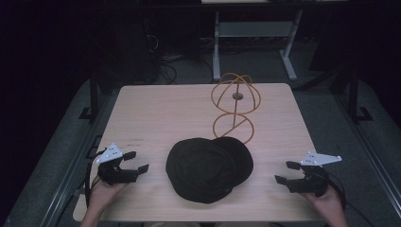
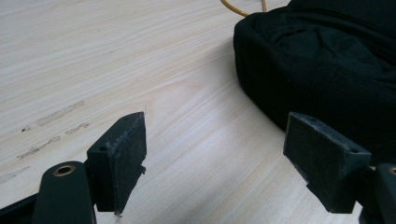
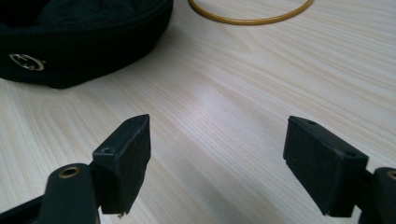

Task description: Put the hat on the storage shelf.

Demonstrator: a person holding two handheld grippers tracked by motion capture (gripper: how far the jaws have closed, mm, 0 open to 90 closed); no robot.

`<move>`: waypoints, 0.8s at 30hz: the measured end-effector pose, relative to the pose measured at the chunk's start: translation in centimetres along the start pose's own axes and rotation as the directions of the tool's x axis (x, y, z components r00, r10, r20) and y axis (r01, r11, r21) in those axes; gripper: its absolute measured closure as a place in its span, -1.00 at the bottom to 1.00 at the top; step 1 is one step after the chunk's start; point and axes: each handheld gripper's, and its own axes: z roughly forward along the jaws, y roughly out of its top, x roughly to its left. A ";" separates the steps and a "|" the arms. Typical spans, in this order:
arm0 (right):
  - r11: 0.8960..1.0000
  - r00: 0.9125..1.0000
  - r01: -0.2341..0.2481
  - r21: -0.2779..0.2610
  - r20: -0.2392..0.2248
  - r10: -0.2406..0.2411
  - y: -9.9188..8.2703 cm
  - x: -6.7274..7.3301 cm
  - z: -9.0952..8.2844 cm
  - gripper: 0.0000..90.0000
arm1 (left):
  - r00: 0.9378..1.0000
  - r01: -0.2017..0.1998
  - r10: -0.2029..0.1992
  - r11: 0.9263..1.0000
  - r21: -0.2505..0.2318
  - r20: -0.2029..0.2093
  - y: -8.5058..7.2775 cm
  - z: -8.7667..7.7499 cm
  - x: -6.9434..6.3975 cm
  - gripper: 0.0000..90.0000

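The black cap (image 1: 209, 169) lies near the desk's (image 1: 156, 111) front edge, the wire stand (image 1: 235, 106) behind it. My left claw (image 1: 134, 161) and right claw (image 1: 287, 172) sit spread and empty at either side. I'd bring both in low and pinch the cap's rim squarely.

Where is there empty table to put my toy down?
The far left of the table, beside the wire stand, is bare. So are the strips between the black cap and each open gripper. The middle is crowded where cap and stand meet.
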 end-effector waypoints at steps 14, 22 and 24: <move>1.000 1.000 0.012 -0.010 -0.010 -0.012 0.5 0.9 0.0 -0.50 | 1.000 -0.007 0.007 1.000 0.003 0.001 -0.1 0.3 -0.2 -0.54; 0.999 0.998 0.047 -0.002 -0.037 -0.047 1.4 2.0 0.5 -0.51 | 1.000 -0.010 0.010 1.000 0.007 -0.011 0.0 0.6 0.1 -0.54; 0.998 0.997 0.062 -0.006 -0.041 -0.062 1.7 2.5 0.4 -0.53 | 1.000 -0.013 0.013 1.000 0.008 -0.014 0.0 0.5 0.1 -0.54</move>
